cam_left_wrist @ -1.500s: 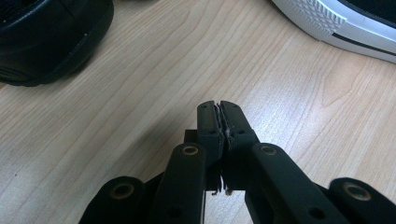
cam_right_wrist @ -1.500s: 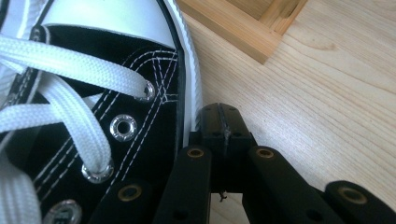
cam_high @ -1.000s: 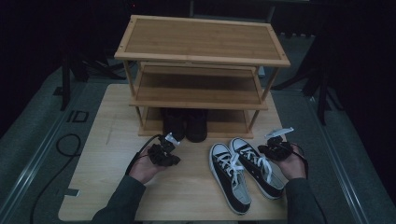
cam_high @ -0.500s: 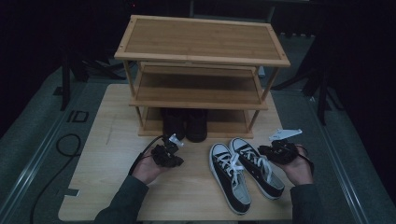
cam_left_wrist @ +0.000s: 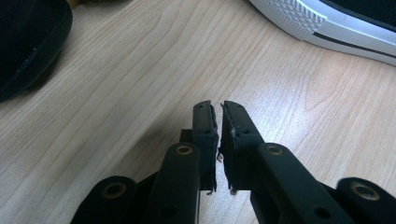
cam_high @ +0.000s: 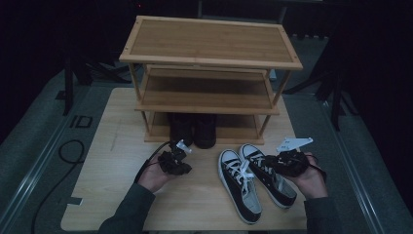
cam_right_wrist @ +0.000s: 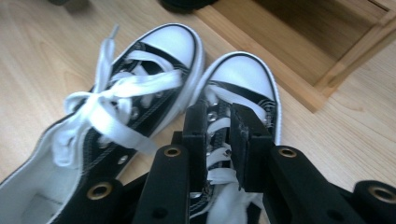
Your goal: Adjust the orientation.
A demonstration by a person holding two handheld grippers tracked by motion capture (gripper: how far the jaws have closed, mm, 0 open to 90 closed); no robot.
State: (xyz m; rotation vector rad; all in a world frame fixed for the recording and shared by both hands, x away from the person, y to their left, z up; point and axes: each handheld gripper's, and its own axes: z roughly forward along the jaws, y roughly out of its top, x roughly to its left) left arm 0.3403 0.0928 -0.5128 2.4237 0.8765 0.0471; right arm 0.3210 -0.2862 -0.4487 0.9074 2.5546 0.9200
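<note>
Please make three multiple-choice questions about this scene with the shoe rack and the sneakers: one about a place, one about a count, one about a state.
1. Where does the pair of dark boots stand?
A. on the rack's top board
B. on the lowest shelf of the wooden shoe rack
C. on the table beside the sneakers

2. How many black-and-white sneakers lie on the table?
A. one
B. two
C. three

3. What is between the jaws of the left gripper?
A. a shoelace
B. a sneaker's toe cap
C. nothing

Answers:
1 B, the boots show under the middle shelf in the high view.
2 B, the two lie side by side in front of the rack.
3 C, a narrow empty gap over bare wood.
</note>
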